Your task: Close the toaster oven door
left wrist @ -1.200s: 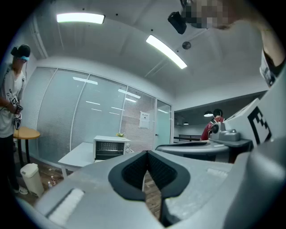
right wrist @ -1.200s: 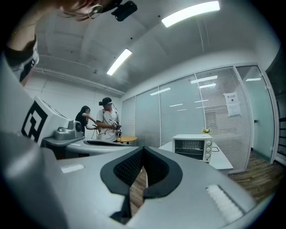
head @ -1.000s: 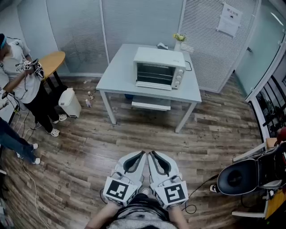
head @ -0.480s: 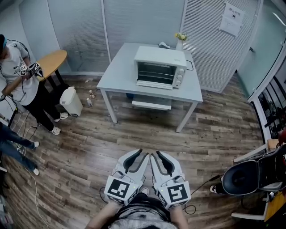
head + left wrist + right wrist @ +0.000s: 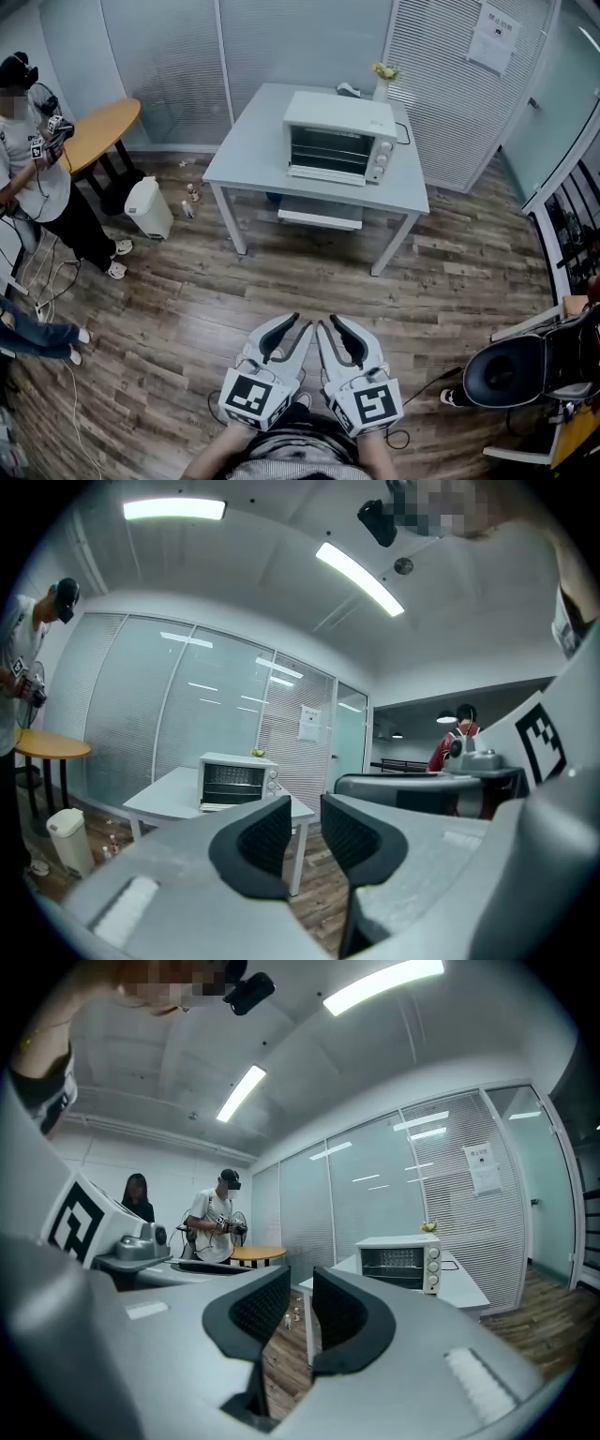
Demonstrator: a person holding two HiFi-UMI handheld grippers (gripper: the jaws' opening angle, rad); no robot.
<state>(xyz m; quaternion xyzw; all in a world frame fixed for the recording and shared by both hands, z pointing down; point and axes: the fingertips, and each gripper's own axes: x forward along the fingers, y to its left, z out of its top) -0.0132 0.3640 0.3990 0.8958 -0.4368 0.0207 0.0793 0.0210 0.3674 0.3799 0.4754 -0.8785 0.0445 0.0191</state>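
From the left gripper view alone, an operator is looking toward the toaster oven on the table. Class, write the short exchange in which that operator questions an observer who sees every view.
Operator: Is the right gripper carrying anything?
Observer: No. The right gripper has its fingers apart, with nothing between them.
Operator: What stands off to my right side?
Observer: A black chair stands there, clear of the straight path to the table.

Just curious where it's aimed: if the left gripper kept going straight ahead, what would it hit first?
Nothing near: the left gripper faces open wood floor, then probably the front of the white table, right of the toaster oven, though depth is unclear.
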